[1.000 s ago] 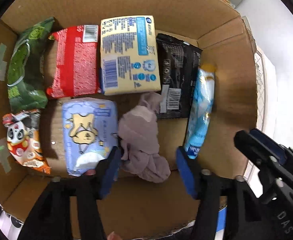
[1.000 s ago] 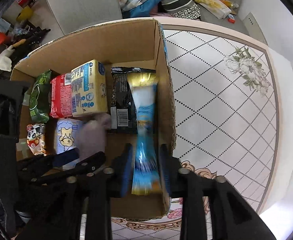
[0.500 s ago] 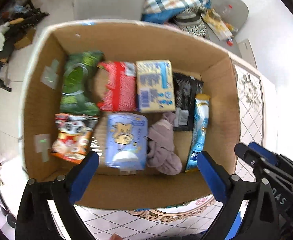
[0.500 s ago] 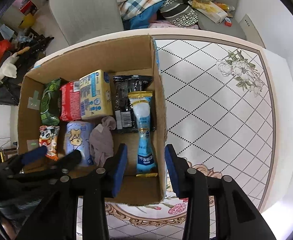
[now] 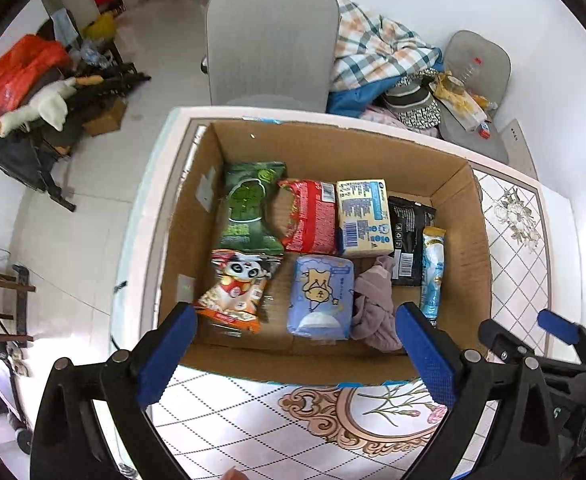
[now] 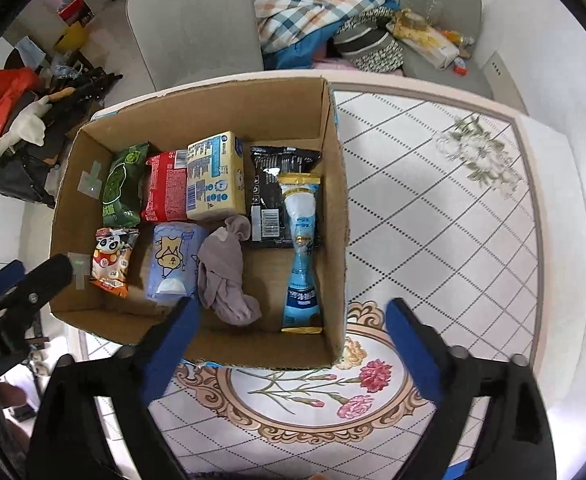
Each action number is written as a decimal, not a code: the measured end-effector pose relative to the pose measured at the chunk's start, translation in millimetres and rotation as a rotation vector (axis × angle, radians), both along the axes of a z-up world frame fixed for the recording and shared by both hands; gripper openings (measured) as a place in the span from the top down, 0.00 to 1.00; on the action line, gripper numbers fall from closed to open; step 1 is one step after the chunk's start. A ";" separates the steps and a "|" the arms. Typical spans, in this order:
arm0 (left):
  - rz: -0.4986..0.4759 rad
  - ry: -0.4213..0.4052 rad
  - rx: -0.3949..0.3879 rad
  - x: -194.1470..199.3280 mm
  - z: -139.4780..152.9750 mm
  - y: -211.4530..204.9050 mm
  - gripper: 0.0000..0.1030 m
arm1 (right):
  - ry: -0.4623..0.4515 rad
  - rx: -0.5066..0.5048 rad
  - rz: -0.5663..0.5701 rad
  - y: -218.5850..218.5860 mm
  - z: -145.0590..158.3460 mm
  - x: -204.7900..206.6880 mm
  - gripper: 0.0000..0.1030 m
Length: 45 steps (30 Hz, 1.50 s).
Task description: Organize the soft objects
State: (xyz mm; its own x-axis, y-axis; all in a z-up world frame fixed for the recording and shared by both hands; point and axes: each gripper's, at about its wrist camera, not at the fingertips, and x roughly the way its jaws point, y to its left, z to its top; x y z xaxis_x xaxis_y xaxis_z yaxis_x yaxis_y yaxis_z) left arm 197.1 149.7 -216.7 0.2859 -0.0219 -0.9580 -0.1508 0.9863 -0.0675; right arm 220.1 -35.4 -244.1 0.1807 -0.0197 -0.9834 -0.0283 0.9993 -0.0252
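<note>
An open cardboard box stands on the table. In it lie a green pack, a red pack, a yellow pack, a black pack, a blue tube pack, a panda snack bag, a light blue tissue pack and a mauve cloth. My left gripper is open and empty above the box's near wall. My right gripper is open and empty above the box's near right corner.
The table has a white diamond-pattern cover with flower prints. A grey chair stands behind the box. A checked blanket and clutter lie on seats at the back right. Bags and clutter sit on the floor at the left.
Both grippers have pulled up and back out of the box and opened wider. The right gripper let go of the blue tube pack, which now lies in the box. The mauve cloth stays put.
</note>
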 end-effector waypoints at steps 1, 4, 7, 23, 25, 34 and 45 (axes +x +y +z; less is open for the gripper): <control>0.000 -0.004 0.005 -2.5 2.2 -0.6 0.01 | -0.008 -0.006 -0.001 -0.1 1.9 -1.4 0.04; -0.002 -0.015 0.007 -8.1 8.6 -2.4 0.01 | -0.025 -0.015 -0.005 -1.2 7.3 -4.7 0.00; -0.008 -0.030 0.011 -12.9 18.4 -4.2 0.01 | -0.037 -0.015 -0.010 -2.7 11.8 -7.6 0.00; -0.035 -0.168 0.020 -59.7 120.2 -22.4 0.01 | -0.209 0.054 -0.017 -19.6 123.9 -73.0 0.00; -0.043 -0.189 0.032 -69.3 135.2 -25.8 0.01 | -0.245 0.051 -0.014 -20.8 144.6 -85.7 0.00; -0.054 -0.252 0.019 -100.8 184.1 -30.2 0.01 | -0.338 0.048 0.016 -22.2 210.7 -129.5 0.00; -0.056 -0.304 0.039 -123.0 210.2 -35.3 0.01 | -0.391 0.049 -0.019 -39.4 246.3 -151.2 0.00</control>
State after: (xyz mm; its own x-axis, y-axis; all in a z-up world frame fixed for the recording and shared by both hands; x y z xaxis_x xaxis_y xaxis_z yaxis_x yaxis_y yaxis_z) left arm 74.2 114.4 -6.5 0.5590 -0.0106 -0.8291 -0.0747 0.9952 -0.0630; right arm 68.9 -74.9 2.2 0.5416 0.0187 -0.8404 -0.0074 0.9998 0.0175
